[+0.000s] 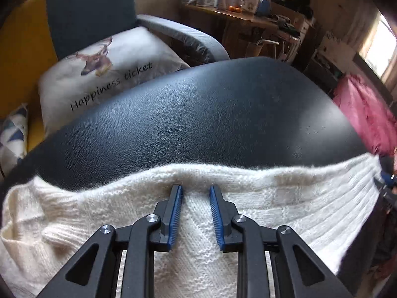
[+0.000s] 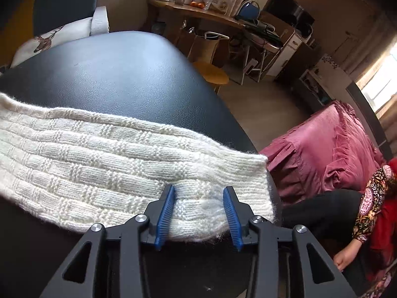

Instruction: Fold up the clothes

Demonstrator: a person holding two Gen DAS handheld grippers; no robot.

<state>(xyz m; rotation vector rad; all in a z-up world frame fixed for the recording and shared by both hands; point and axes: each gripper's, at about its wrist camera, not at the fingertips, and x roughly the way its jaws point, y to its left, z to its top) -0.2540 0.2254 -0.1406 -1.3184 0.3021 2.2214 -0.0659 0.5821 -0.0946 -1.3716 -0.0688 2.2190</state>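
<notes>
A cream knitted sweater (image 1: 273, 211) lies across the near part of a black leather-look table (image 1: 198, 111). My left gripper (image 1: 195, 190) is open. Its blue-padded fingertips rest on the knit right at the sweater's far edge, and flat fabric shows between them. In the right wrist view the sweater (image 2: 99, 154) is a long ribbed band that ends near the table's right edge (image 2: 223, 114). My right gripper (image 2: 198, 191) is open and straddles the near corner of that end, with knit between its pads. The sweater's near part is hidden under both grippers.
A white cushion with a deer print (image 1: 104, 74) leans on a yellow and grey sofa (image 1: 22, 49) beyond the table. A pink-covered seat (image 2: 322, 149) stands to the right, where a person's floral sleeve (image 2: 372, 198) shows. A cluttered wooden side table (image 2: 198, 7) is at the back.
</notes>
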